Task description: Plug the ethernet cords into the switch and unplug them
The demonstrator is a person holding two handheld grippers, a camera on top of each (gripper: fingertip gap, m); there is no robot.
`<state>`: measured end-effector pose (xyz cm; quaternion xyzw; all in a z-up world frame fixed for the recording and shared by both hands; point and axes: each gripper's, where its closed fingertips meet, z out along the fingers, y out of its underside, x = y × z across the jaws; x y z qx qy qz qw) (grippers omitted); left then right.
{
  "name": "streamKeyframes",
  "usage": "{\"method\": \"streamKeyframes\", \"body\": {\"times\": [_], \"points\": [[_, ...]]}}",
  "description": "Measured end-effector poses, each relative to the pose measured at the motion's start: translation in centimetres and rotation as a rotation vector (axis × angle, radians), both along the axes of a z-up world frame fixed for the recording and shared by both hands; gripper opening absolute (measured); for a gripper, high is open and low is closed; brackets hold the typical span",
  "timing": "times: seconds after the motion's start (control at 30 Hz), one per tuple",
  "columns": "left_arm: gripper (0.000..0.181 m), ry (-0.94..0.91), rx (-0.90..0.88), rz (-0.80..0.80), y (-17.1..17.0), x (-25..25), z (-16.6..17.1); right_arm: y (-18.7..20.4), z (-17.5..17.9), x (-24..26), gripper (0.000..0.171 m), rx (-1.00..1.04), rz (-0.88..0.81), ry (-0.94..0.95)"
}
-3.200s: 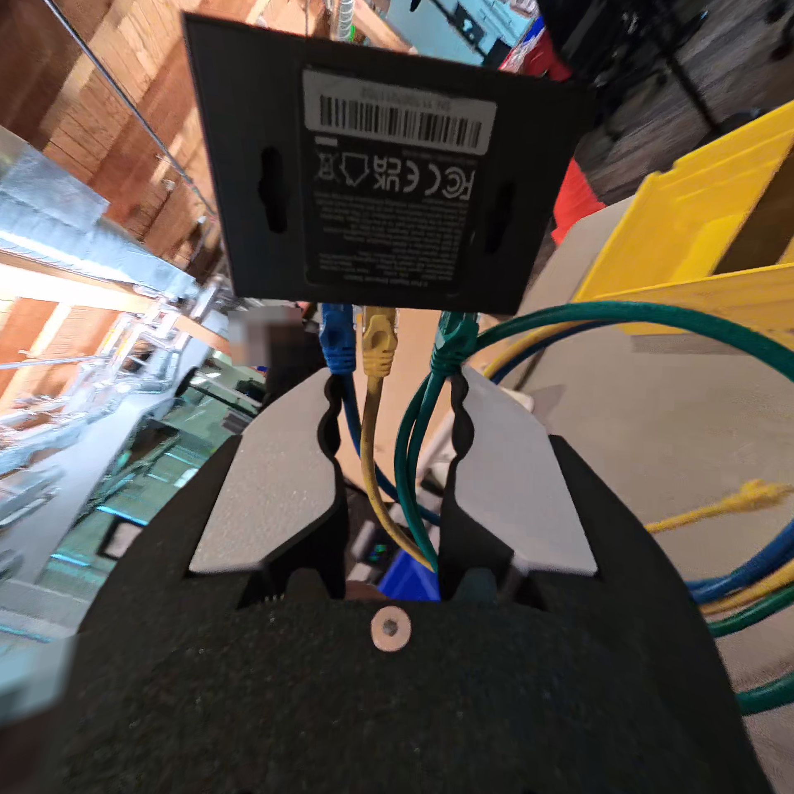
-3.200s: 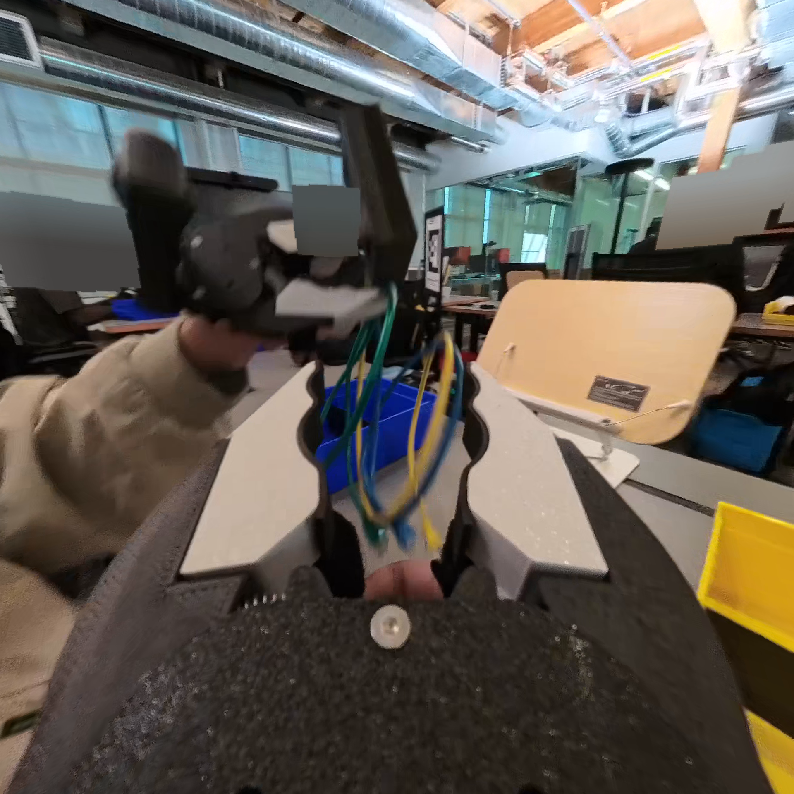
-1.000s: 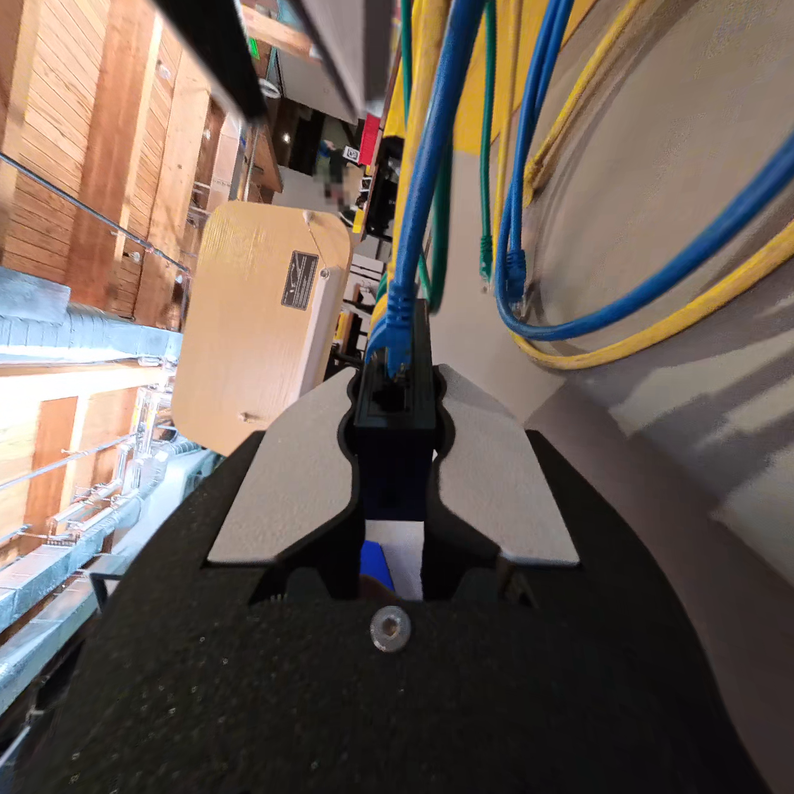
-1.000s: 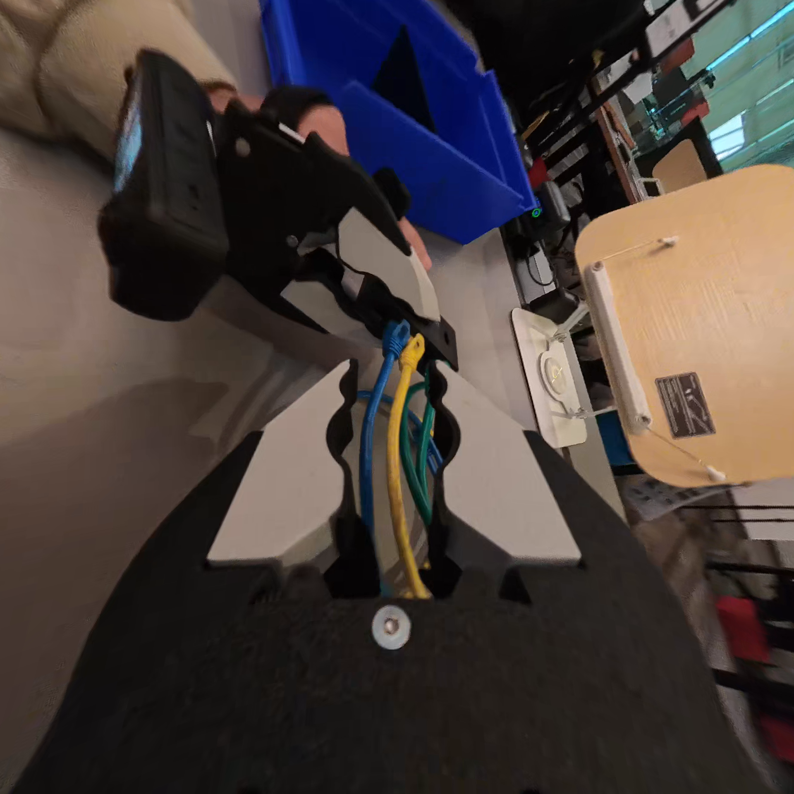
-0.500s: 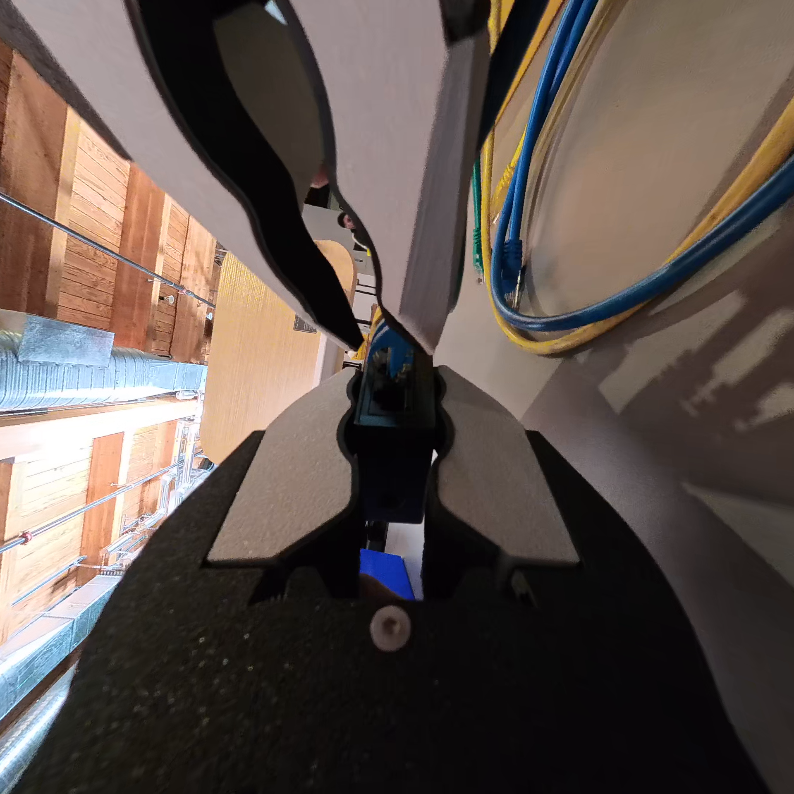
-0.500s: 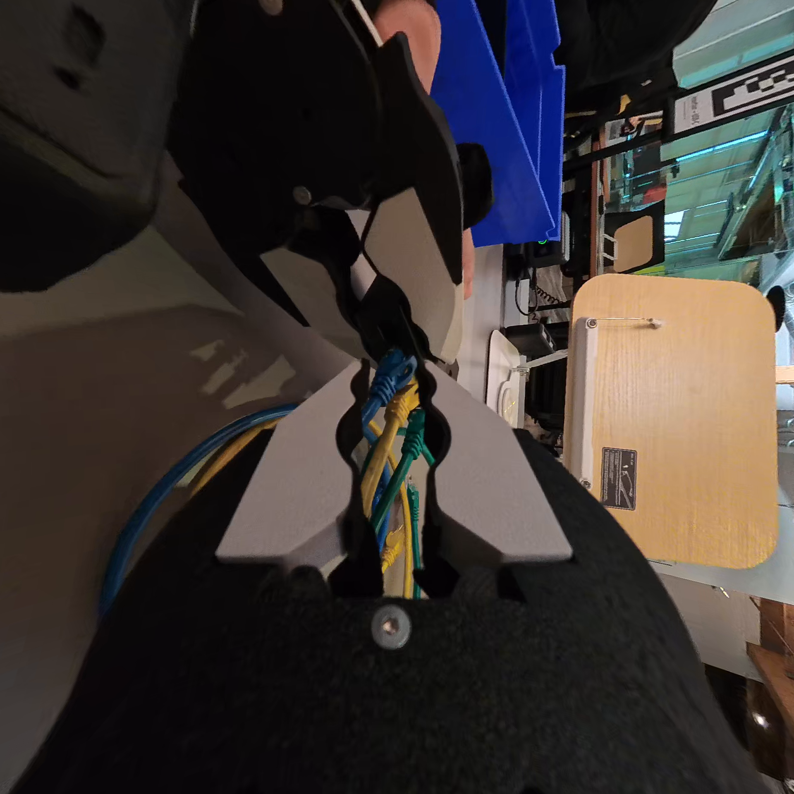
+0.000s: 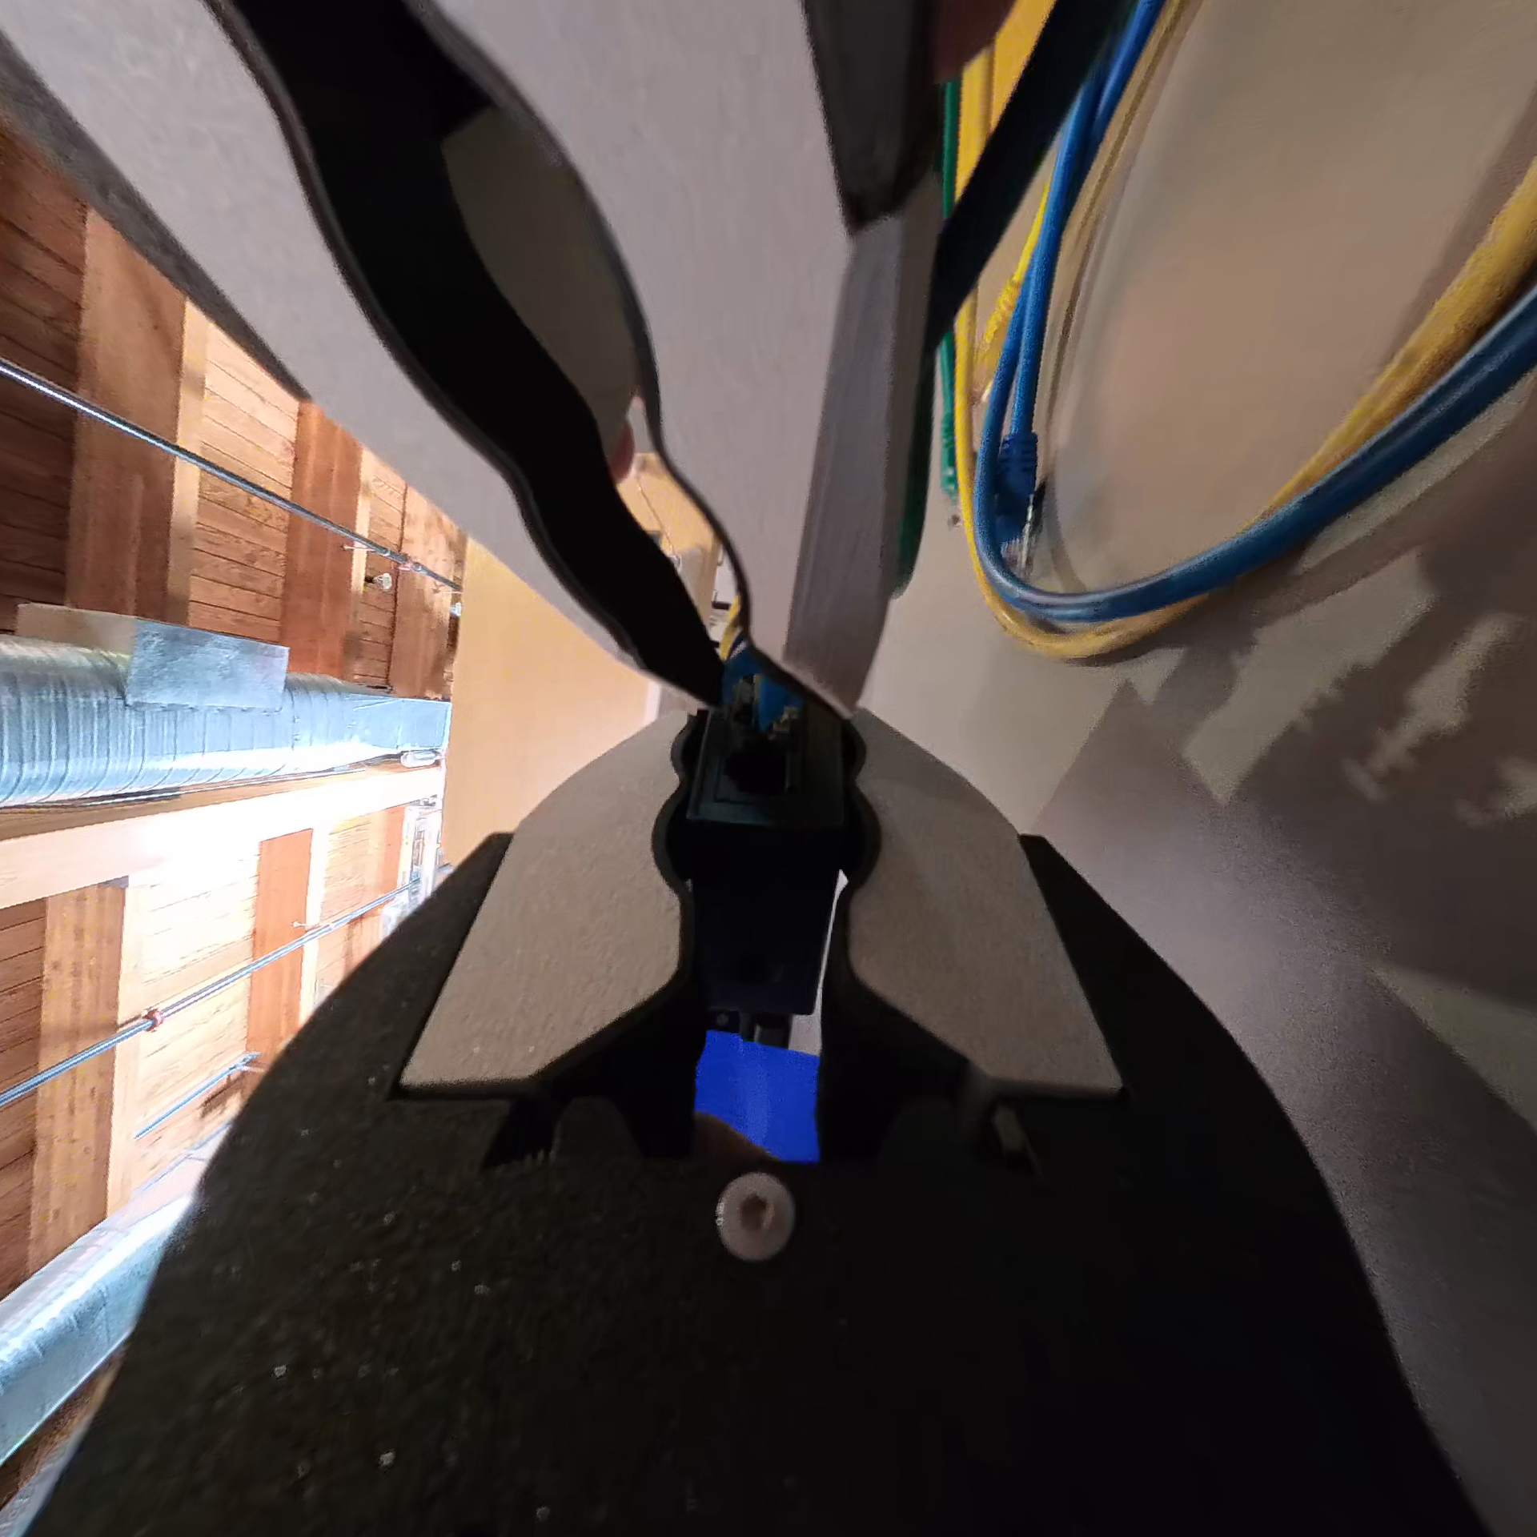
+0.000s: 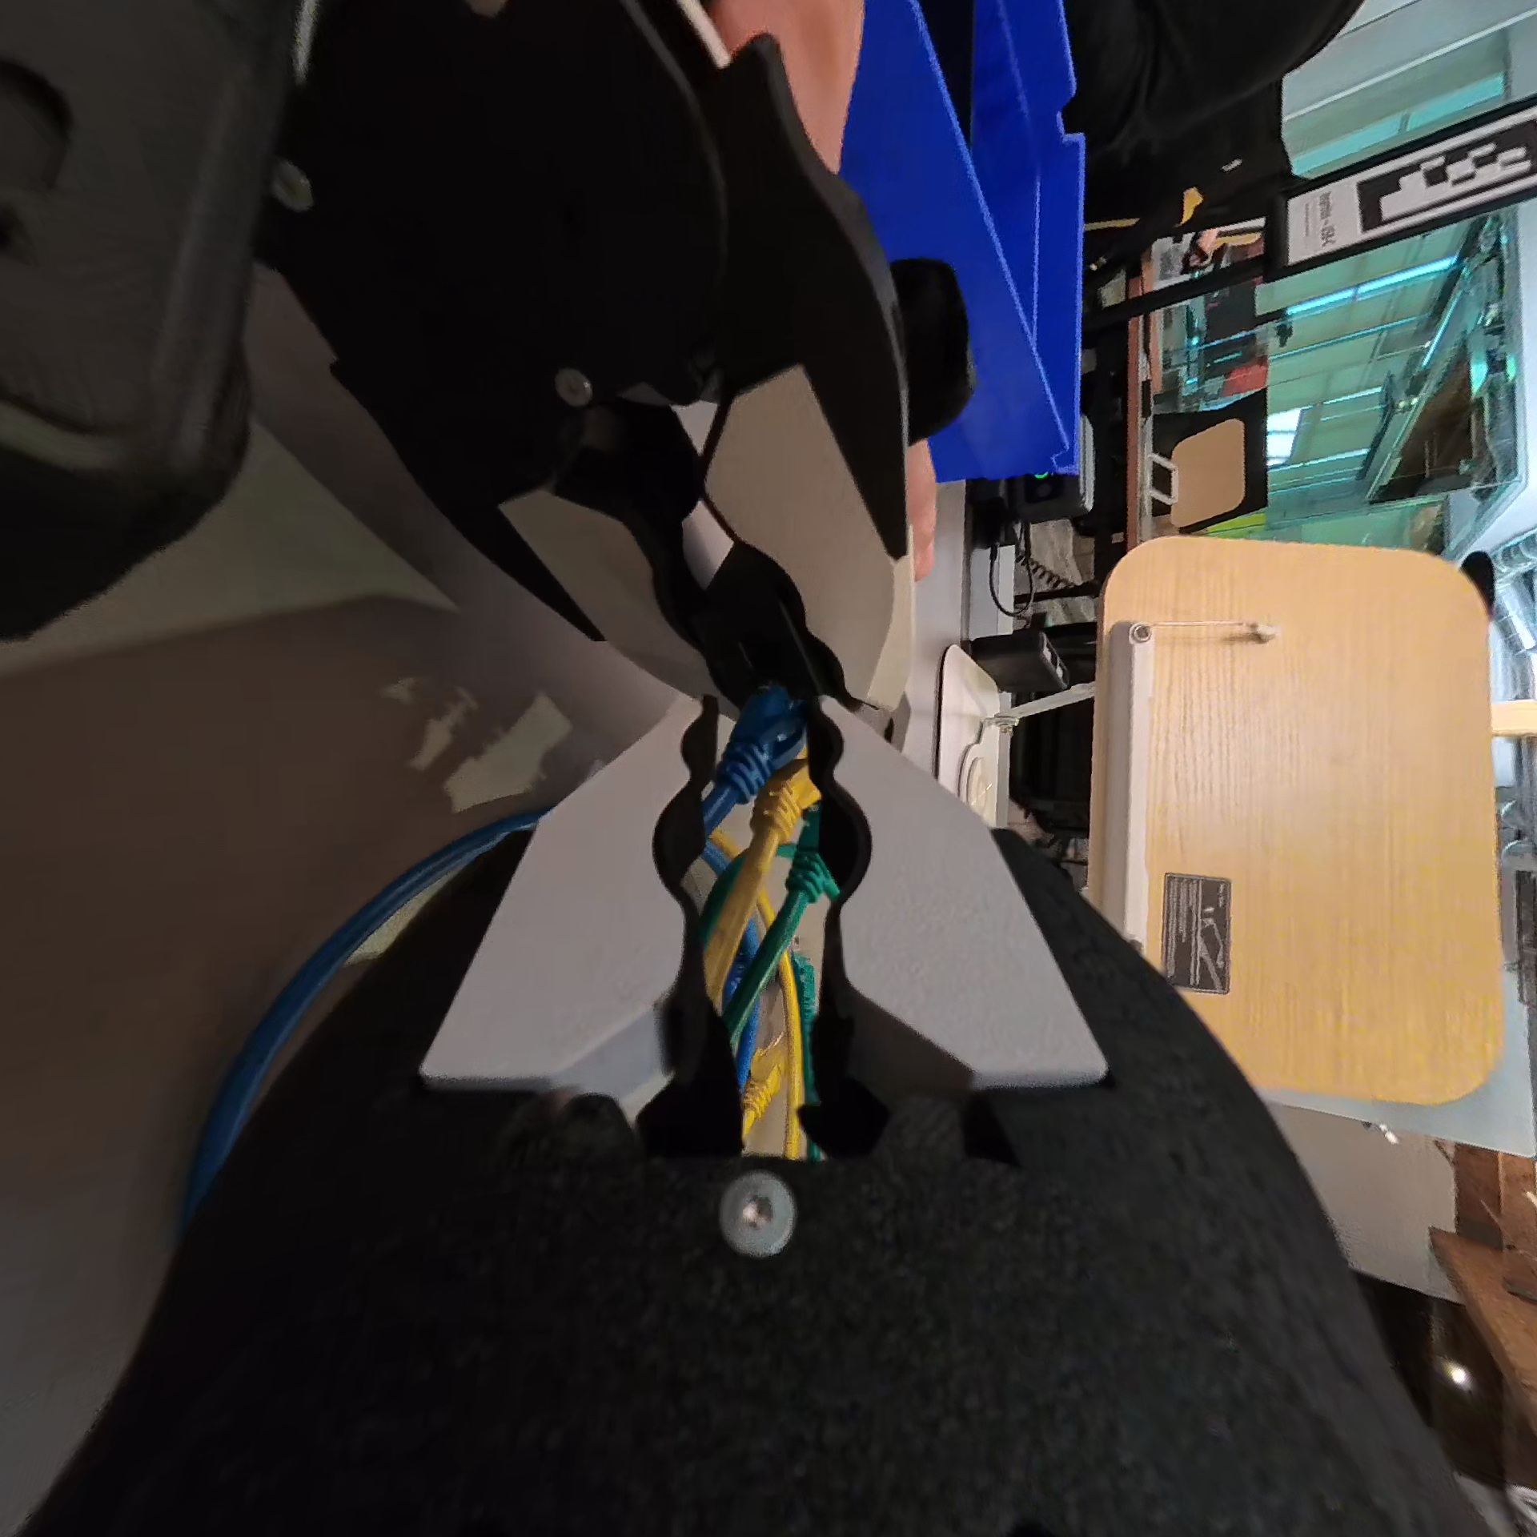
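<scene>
In the left wrist view my left gripper (image 7: 765,732) is shut on the small black switch (image 7: 761,832), whose open port faces away from the camera. My right gripper (image 7: 753,678) comes in from above and its tips pinch the blue plug (image 7: 753,699) at the switch. In the right wrist view my right gripper (image 8: 763,715) holds that blue plug (image 8: 761,736) against the switch (image 8: 748,615). A yellow plug (image 8: 782,807) and a green plug (image 8: 807,873) lie between its fingers, farther back. The left gripper (image 8: 773,665) shows above, in a person's hand.
Loose blue (image 7: 1247,557), yellow (image 7: 1414,333) and green (image 7: 948,416) cords loop on the grey table (image 7: 1247,915), with a free blue plug (image 7: 1019,466). A blue bin (image 8: 981,249) stands behind the left gripper. A wooden chair back (image 8: 1297,815) is to the right. My two grippers' fingertips are within a few centimetres of each other.
My right gripper has moved in from a distance to the switch and its fingers have narrowed onto the blue plug. My left gripper keeps holding the switch.
</scene>
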<state>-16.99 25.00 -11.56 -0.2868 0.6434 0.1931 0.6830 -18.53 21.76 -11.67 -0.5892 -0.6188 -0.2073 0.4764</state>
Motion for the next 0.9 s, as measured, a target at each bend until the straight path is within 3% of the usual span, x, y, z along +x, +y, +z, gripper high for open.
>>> {"method": "streamKeyframes", "body": {"times": [0.57,0.77,0.9], "points": [[0.029,-0.011,0.031,0.021,0.2,0.2,-0.3,0.3,-0.1,0.2,0.013,-0.107,-0.111,0.170],[0.029,-0.018,0.056,0.050,1.2,-0.2,-0.1,-0.5,1.0,1.6,0.010,-0.229,-0.260,0.374],[0.029,-0.011,0.076,0.061,1.1,-0.2,-0.1,-1.0,-0.1,1.8,0.010,-0.347,-0.315,0.519]]}}
